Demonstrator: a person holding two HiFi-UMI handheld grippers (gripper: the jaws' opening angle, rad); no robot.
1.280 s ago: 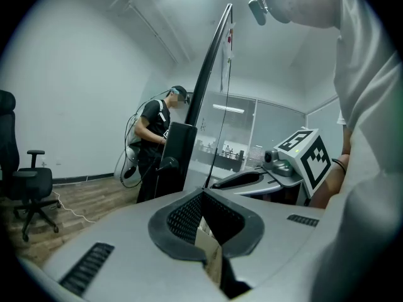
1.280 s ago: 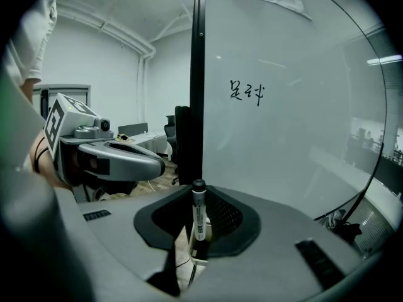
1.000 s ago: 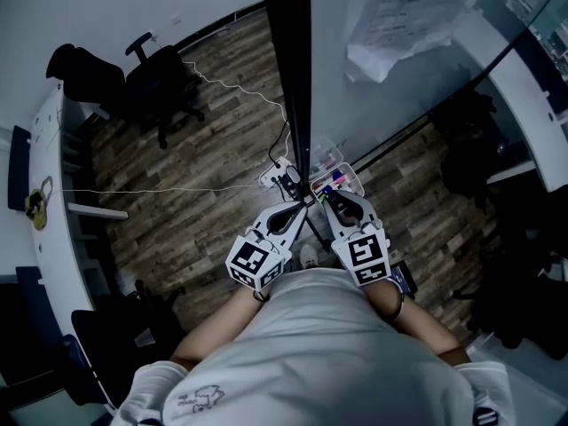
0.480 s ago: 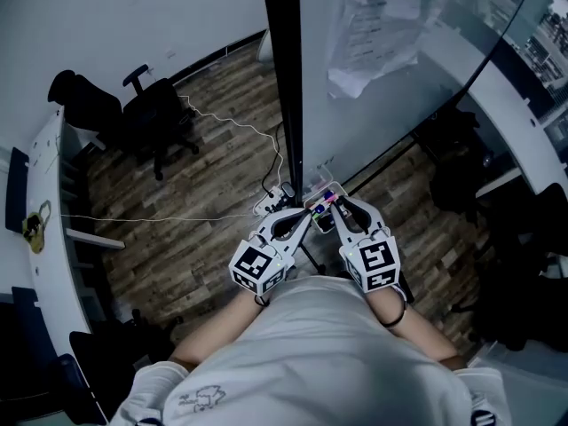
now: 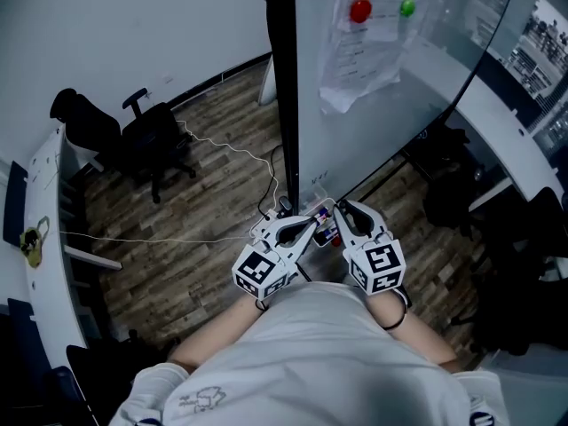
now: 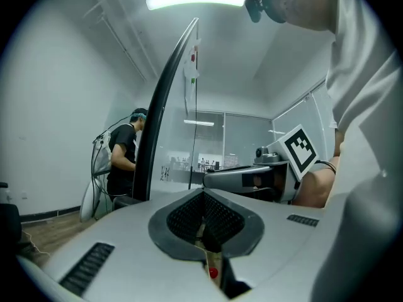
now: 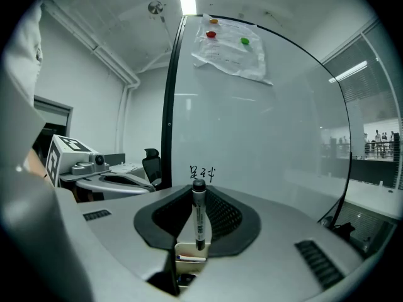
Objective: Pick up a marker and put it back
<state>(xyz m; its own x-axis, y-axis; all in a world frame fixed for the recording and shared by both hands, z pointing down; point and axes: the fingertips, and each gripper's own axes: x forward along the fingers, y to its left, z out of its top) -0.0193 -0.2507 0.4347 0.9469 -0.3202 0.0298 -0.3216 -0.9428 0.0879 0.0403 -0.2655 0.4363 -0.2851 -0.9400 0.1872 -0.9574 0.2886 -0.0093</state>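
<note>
Whiteboard [image 7: 252,137] fills the frame behind the jaws. Right gripper [image 7: 199,194]: jaws clamped on the marker [image 7: 199,219], held upright at lower centre. Left gripper [image 6: 203,200]: jaws together, empty. Pick-up appears complete. The return calls for lowering toward what seems to be the marker tray [image 5: 321,211], then opening the jaws.
</note>
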